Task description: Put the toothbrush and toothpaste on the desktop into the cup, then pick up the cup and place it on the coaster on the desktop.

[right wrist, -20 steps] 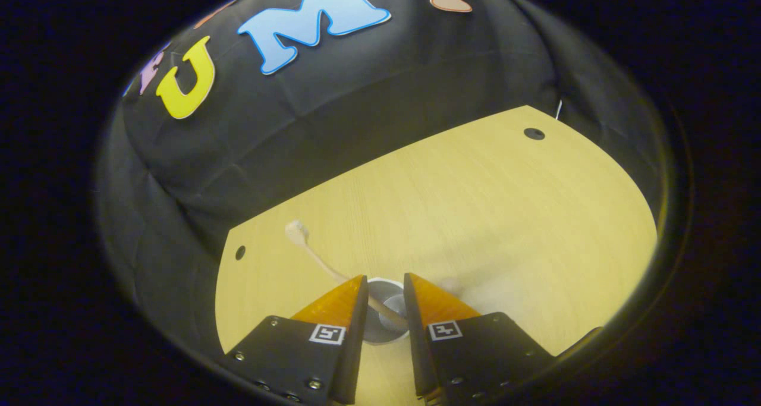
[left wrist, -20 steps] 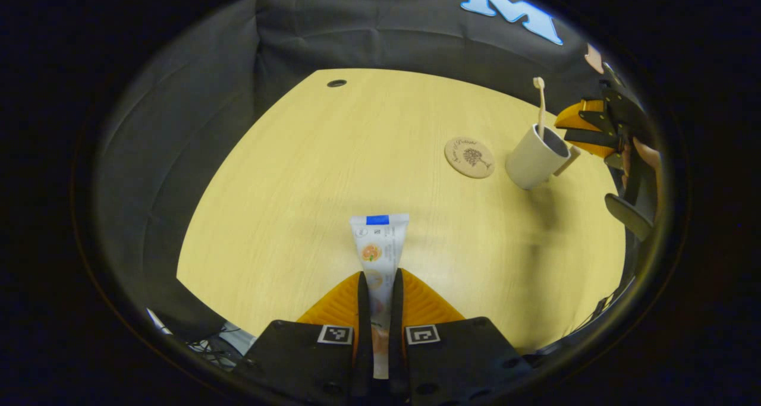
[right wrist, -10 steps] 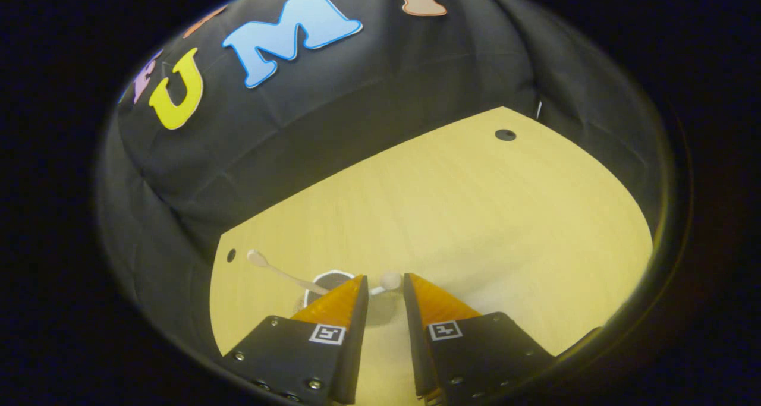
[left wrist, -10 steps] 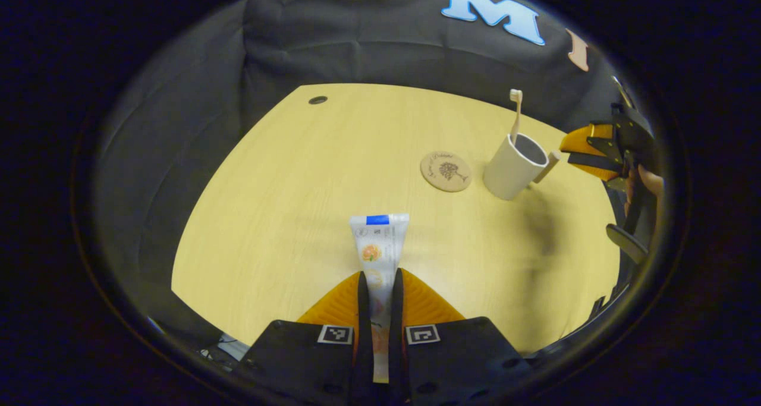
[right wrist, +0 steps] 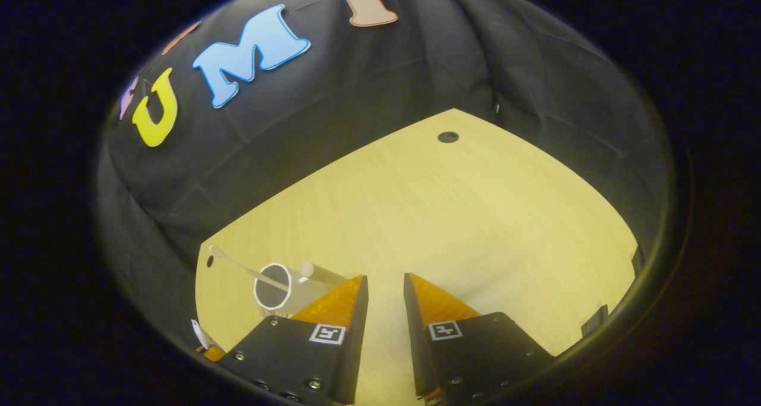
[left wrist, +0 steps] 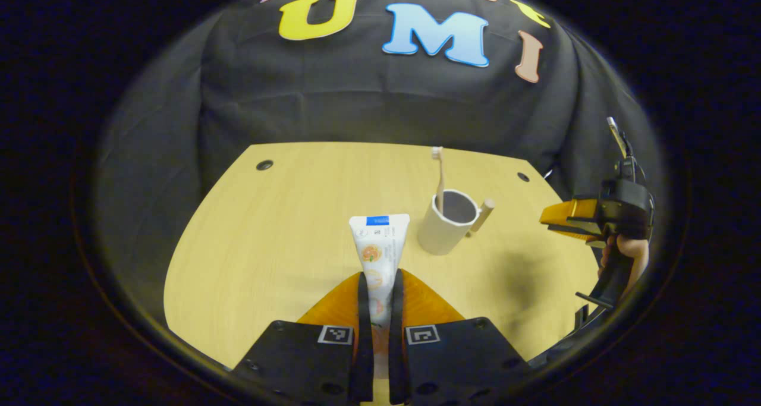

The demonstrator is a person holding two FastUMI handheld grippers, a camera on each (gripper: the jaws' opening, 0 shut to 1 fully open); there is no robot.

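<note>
My left gripper [left wrist: 379, 275] is shut on a white toothpaste tube [left wrist: 378, 245], which sticks forward above the wooden desktop [left wrist: 273, 245]. Just right of the tube's end stands a pale cup [left wrist: 443, 230] with a wooden handle [left wrist: 481, 214], and a toothbrush [left wrist: 439, 177] stands in it, head up. In the right gripper view the cup [right wrist: 274, 287] and toothbrush [right wrist: 238, 267] lie at the lower left, beside my right gripper [right wrist: 385, 278], which is open with nothing between its fingers. In the left gripper view the right gripper [left wrist: 568, 219] hovers to the right of the cup, apart from it.
A hand [left wrist: 624, 254] holds the right gripper near the desk's right edge. Small dark holes [left wrist: 264, 164] sit near the desk's far corners. The black cloth wall [left wrist: 380, 103] rises right behind the desk. Bare wood [right wrist: 475, 216] stretches ahead of the right gripper.
The right gripper has drawn back to the right, away from the cup, leaving the toothbrush in it. The left gripper has carried the toothpaste closer to the cup.
</note>
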